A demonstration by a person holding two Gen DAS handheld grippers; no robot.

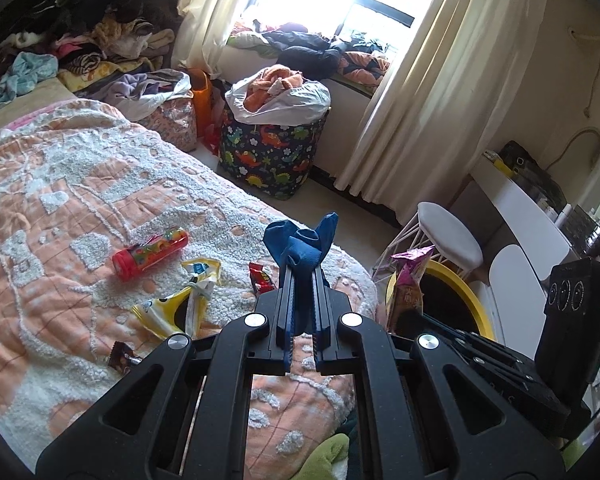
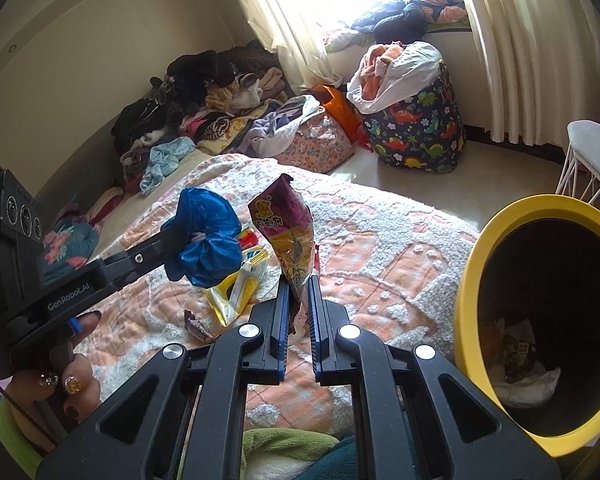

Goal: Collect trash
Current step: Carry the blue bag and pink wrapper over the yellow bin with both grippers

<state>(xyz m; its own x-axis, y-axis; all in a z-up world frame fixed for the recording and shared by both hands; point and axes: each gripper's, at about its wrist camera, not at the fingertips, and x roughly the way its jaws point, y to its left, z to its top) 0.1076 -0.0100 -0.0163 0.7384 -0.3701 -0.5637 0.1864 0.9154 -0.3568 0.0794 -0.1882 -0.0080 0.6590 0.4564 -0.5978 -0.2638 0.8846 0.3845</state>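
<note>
Two grippers, each clenched on one piece of trash. The left gripper (image 1: 303, 276) pinches one blue plastic wad (image 1: 302, 240) between its jaws. The right gripper (image 2: 299, 284) pinches one purple snack bag (image 2: 286, 228), sticking up from its jaws, beside one yellow bin (image 2: 470, 276).

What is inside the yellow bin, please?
In the yellow bin, some trash lies at the bottom: crumpled white material and a printed wrapper. The rest of the inside is too dark to tell.
</note>
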